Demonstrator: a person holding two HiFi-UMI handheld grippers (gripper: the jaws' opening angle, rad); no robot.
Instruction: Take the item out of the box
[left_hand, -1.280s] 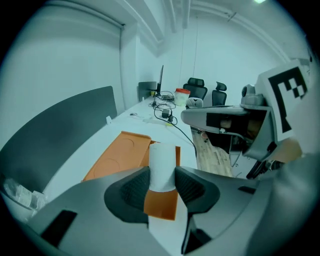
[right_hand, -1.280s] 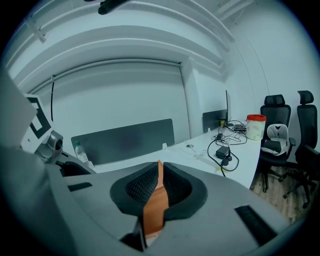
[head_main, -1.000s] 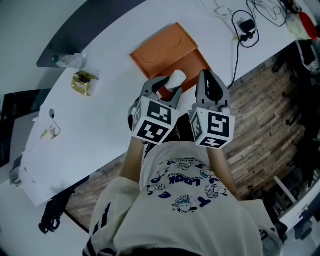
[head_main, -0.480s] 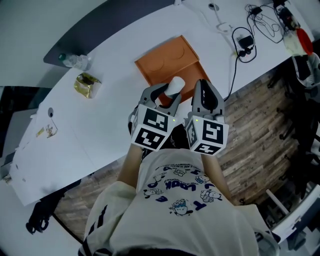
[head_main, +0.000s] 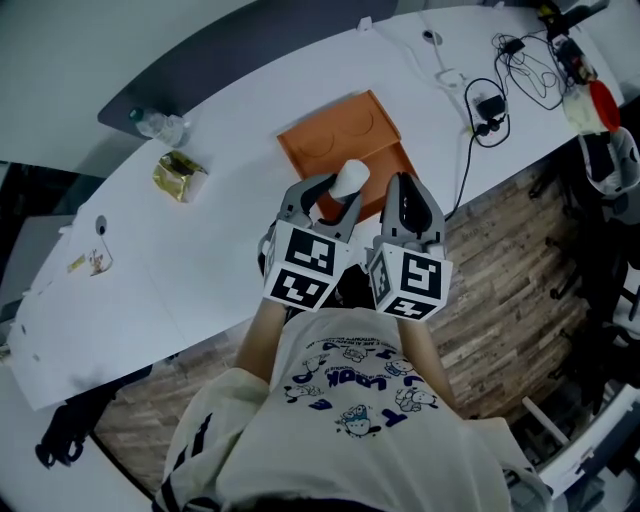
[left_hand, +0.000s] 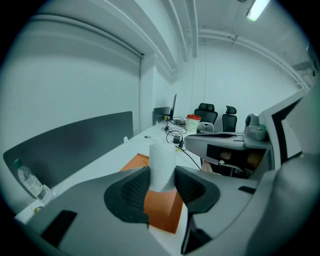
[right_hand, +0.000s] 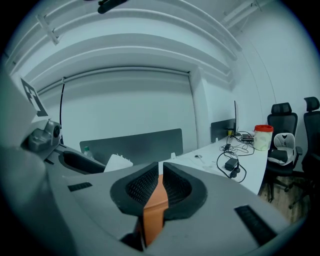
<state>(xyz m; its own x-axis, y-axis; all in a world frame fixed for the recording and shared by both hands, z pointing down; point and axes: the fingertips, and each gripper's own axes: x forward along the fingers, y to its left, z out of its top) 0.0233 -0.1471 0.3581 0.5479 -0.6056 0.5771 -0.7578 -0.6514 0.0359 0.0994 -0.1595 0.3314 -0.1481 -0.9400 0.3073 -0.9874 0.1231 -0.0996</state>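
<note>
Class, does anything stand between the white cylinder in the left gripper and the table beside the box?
Nothing visible does: the left gripper holds the cylinder over the box, and table lies right beside it.

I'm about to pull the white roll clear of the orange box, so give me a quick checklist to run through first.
1. Left gripper pressing on the white roll: ok.
2. Roll upright in the grip: ok.
3. Right gripper clamped on the wall of the orange box: ok.
4. Roll's bottom above the box rim: cannot tell.
5. Bare table beside the box for setting the roll down: ok.
6. Charger apart from the box: ok.
</note>
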